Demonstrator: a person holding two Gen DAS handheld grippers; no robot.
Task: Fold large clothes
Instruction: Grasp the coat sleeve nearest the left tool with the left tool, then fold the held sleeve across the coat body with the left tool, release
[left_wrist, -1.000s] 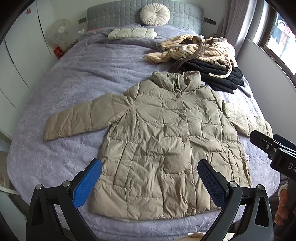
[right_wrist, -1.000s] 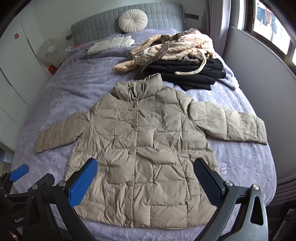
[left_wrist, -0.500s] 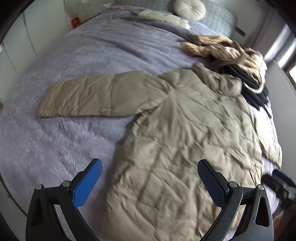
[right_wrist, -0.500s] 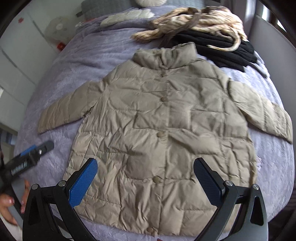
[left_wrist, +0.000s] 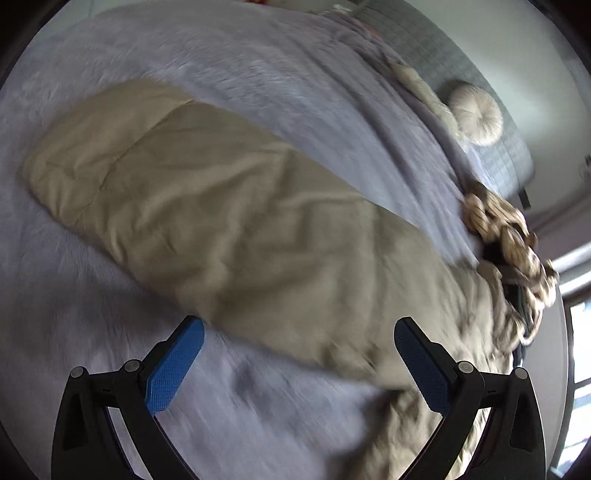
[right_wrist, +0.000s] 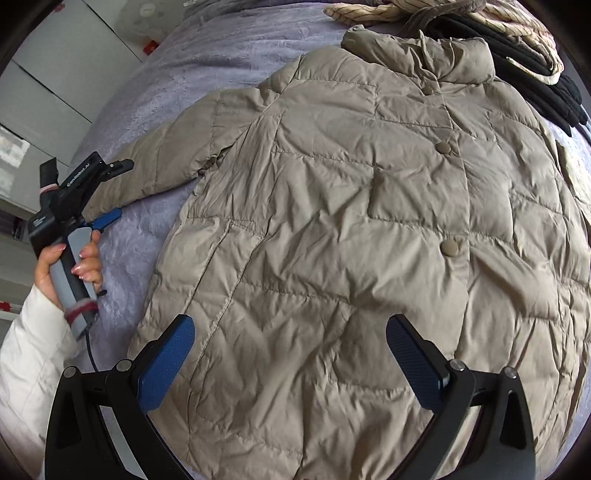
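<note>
A beige quilted puffer jacket (right_wrist: 369, 221) lies flat, front up and buttoned, on the purple bedspread (right_wrist: 207, 62). Its left sleeve (left_wrist: 207, 206) stretches out across the left wrist view, blurred by motion. My left gripper (left_wrist: 299, 363) is open and empty, low over the sleeve near the armpit; it also shows in the right wrist view (right_wrist: 112, 192) beside the sleeve's cuff end. My right gripper (right_wrist: 290, 363) is open and empty, hovering over the jacket's lower front.
A pile of striped and black clothes (right_wrist: 480, 22) lies beyond the collar. A round cream cushion (left_wrist: 474, 114) leans on the grey headboard (left_wrist: 491, 122). White cupboards (right_wrist: 40, 92) stand left of the bed.
Both grippers have dropped closer to the jacket. The left one swung left onto the sleeve; the right one moved in over the jacket's body. Both stay open.
</note>
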